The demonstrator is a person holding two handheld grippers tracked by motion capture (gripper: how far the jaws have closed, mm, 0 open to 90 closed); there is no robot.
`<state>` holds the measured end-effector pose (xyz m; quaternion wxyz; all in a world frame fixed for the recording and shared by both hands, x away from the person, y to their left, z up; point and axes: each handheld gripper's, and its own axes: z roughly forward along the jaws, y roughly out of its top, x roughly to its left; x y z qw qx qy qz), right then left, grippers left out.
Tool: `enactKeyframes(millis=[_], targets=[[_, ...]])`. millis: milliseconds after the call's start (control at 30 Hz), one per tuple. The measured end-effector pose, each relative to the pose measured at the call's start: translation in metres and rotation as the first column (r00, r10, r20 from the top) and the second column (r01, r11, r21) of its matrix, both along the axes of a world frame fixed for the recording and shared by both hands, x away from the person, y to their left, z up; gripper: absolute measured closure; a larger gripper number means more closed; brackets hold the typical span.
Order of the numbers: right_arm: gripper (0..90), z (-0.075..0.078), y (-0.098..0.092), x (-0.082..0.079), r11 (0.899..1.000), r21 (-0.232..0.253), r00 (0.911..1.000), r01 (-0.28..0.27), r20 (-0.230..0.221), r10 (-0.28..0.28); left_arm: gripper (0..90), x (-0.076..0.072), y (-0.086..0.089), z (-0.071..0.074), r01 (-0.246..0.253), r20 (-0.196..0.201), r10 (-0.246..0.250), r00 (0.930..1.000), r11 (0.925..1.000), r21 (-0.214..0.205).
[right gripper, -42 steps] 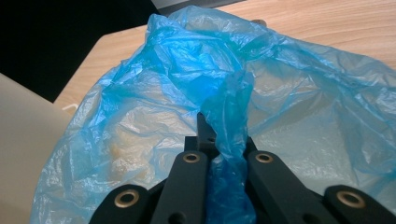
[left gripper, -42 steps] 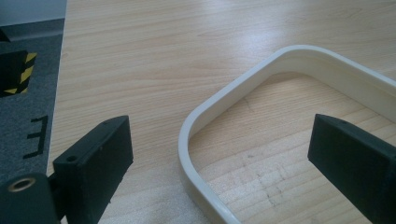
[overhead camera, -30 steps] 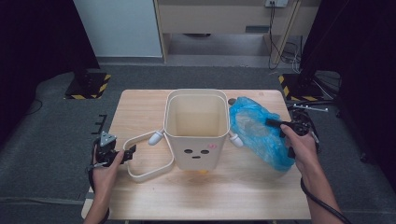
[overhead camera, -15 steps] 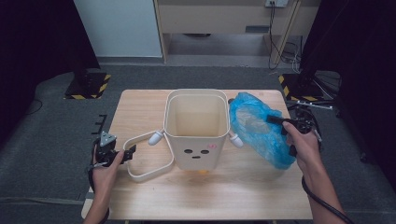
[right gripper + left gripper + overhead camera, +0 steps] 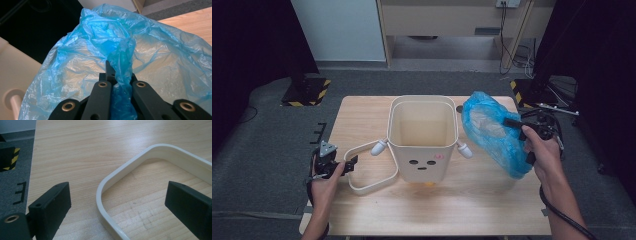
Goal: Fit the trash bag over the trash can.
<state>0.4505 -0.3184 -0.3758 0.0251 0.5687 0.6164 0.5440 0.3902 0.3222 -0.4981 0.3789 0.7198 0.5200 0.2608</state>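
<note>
A cream bin (image 5: 422,137) with a small face on its front stands mid-table, its inside bare. Its loose cream rim ring (image 5: 367,170) (image 5: 117,195) lies flat to the left of it. My left gripper (image 5: 346,166) (image 5: 117,207) is open, low at the ring's left end, one jaw outside the ring and one inside. My right gripper (image 5: 511,122) (image 5: 119,75) is shut on the blue plastic bag (image 5: 494,131) (image 5: 100,60), pinching a fold of its edge. The bag hangs puffed open, lifted beside the bin's right wall.
The wooden table (image 5: 472,205) has bare room in front of the bin. Black-and-yellow floor blocks (image 5: 307,92) sit beyond the table's far left corner, and cables (image 5: 552,107) lie past the far right corner. A small dark disc (image 5: 459,108) rests behind the bin.
My right gripper has risen a little with the blue bag, which now stands higher beside the bin. The left gripper and the ring have not moved.
</note>
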Motion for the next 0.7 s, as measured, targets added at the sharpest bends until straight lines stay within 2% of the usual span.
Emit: enactKeyframes(millis=[700], targets=[[89.3,0.041,0.010,-0.006,0.997,0.071,0.9988,-0.035,0.037,0.032,5.8,0.001,-0.002,0.000,0.009,-0.006,-0.009,0.9999,0.9999,0.005]])
